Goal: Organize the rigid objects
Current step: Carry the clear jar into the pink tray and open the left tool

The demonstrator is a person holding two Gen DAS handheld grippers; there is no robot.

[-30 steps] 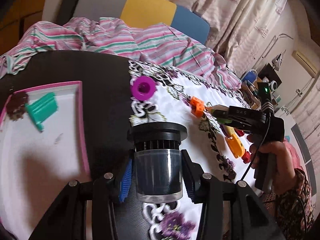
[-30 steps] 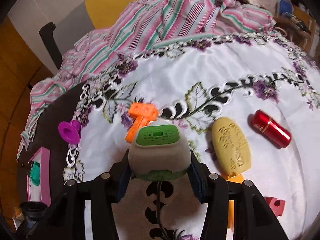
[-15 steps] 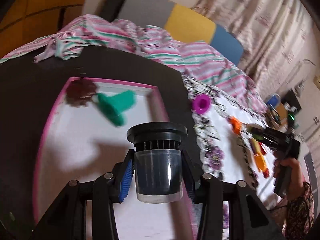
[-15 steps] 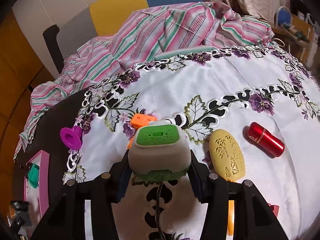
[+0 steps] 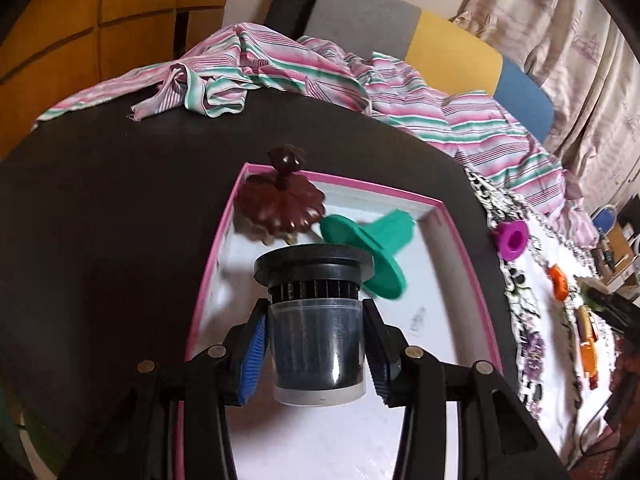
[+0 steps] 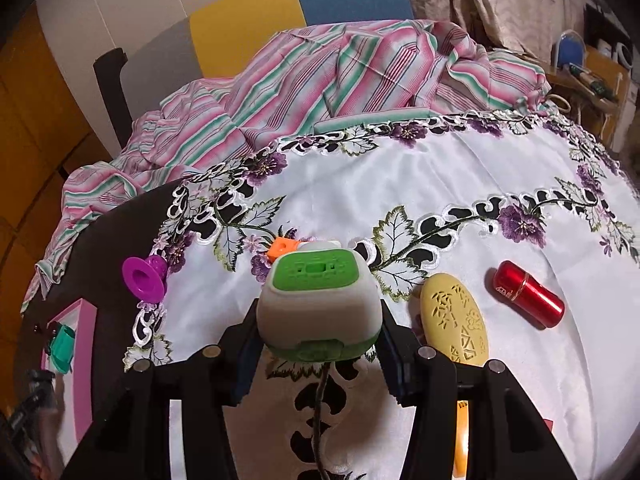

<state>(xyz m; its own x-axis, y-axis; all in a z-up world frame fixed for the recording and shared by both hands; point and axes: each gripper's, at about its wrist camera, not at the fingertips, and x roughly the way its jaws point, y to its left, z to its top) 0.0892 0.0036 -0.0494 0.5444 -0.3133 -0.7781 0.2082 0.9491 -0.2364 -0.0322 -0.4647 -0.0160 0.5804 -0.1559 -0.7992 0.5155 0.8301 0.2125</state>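
My left gripper (image 5: 316, 354) is shut on a black cylindrical filter (image 5: 318, 320) and holds it above the pink-rimmed white tray (image 5: 452, 224). A brown lid-like piece (image 5: 280, 208) and a green spool (image 5: 372, 244) lie at the tray's far end. My right gripper (image 6: 318, 354) is shut on a white and green device (image 6: 318, 304) above the embroidered white cloth (image 6: 440, 184). On the cloth lie a purple spool (image 6: 144, 280), an orange block (image 6: 282, 248), a yellow oval case (image 6: 454, 318) and a red tube (image 6: 526, 294).
A striped pink and green garment (image 6: 320, 76) is heaped at the table's far edge. The dark tabletop (image 5: 120, 208) surrounds the tray. A chair with grey, yellow and blue panels (image 5: 452, 52) stands behind the table.
My left gripper has swung left with the filter, from over the cloth edge to over the tray. My right gripper has lifted and drawn back a little with the device.
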